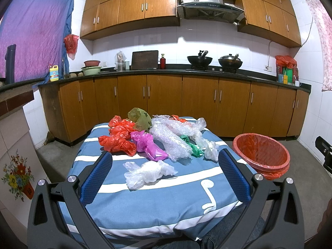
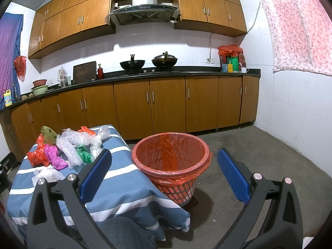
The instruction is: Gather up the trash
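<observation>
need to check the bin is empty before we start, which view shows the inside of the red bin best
The right wrist view. It looks down into the bin between the open right gripper, showing the red liner, its walls and nothing inside. The left wrist view catches the bin only at the right edge, tilted, with the bottom hidden.

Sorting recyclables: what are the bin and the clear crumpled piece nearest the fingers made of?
The red lattice wastebasket looks like moulded plastic, lined with a thin glossy red film bag. The clear crumpled bag seems soft translucent plastic film, judging by its wrinkles and sheen.
</observation>
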{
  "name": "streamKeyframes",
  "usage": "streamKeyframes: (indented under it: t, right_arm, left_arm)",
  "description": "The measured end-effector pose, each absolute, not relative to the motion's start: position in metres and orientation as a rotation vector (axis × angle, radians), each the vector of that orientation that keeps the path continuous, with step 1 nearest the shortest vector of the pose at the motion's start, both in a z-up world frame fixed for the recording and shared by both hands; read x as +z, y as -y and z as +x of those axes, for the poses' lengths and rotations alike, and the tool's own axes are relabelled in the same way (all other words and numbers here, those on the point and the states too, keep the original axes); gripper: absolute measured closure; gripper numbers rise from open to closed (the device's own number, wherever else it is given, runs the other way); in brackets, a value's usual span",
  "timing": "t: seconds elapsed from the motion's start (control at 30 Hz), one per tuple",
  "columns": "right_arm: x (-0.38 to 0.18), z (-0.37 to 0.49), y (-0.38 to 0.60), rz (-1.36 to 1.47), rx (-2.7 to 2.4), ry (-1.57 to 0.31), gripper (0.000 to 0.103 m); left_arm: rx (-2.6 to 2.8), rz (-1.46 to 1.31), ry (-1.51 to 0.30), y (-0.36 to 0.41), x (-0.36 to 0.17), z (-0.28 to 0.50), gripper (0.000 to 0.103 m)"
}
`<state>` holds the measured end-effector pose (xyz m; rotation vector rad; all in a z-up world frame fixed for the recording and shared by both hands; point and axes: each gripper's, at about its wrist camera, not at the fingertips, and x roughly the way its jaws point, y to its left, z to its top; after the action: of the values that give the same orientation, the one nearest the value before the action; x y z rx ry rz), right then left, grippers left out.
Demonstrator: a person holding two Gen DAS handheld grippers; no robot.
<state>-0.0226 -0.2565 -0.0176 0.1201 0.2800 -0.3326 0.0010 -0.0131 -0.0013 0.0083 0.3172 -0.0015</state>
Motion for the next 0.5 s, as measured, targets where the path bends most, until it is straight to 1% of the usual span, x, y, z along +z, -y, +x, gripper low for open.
streamKeyframes:
  t: [0.5]
  right_arm:
    - [-0.0186,-0.0202,0.2550,0.114,-0.326,-0.283,0.004]
  left_arm:
    - [0.015,0.016,-0.321,0.0168,-0.0020,0.0007,0.002]
